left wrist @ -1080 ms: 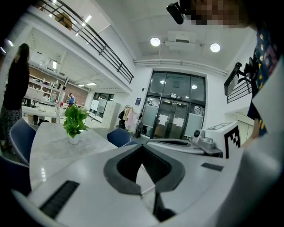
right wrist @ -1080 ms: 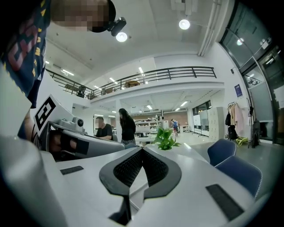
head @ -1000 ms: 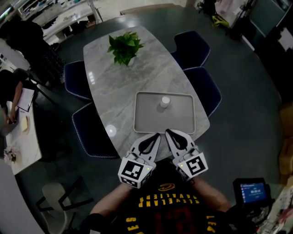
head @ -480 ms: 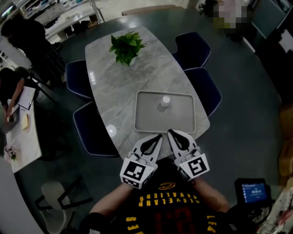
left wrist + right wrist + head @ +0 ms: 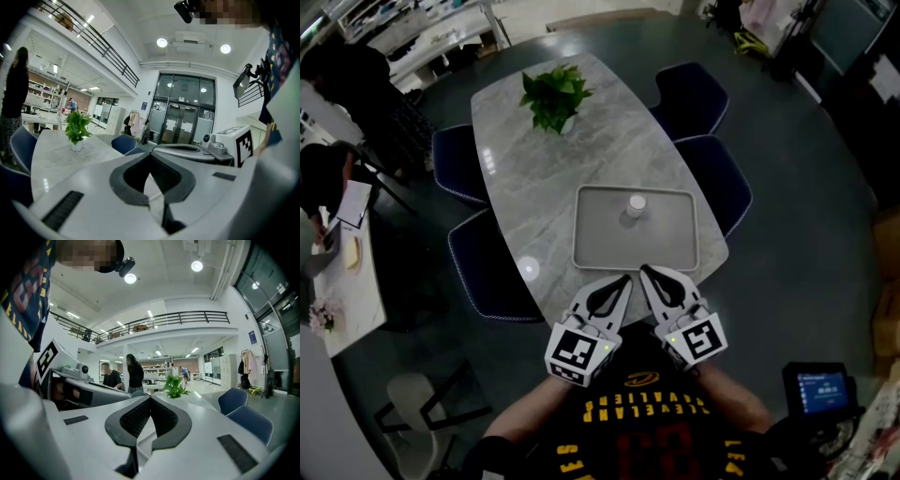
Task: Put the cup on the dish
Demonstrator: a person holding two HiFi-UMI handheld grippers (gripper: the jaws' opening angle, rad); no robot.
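The cup (image 5: 636, 208) stands upright on the dish (image 5: 600, 246), long axis vertical, near the far rim. The dish lies on the table (image 5: 534, 169). Just before it, the left gripper (image 5: 622, 278) and the right gripper (image 5: 645, 271) have their jaws fully closed and hold nothing. A plant (image 5: 554, 95) stands at the far end.

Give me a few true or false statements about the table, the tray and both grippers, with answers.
1. The cup stands on the tray. True.
2. The left gripper holds the cup. False: its jaws are shut on nothing, short of the tray.
3. The right gripper is shut and empty. True.
4. The plant stands on the tray. False: it stands on the table, at the far end.
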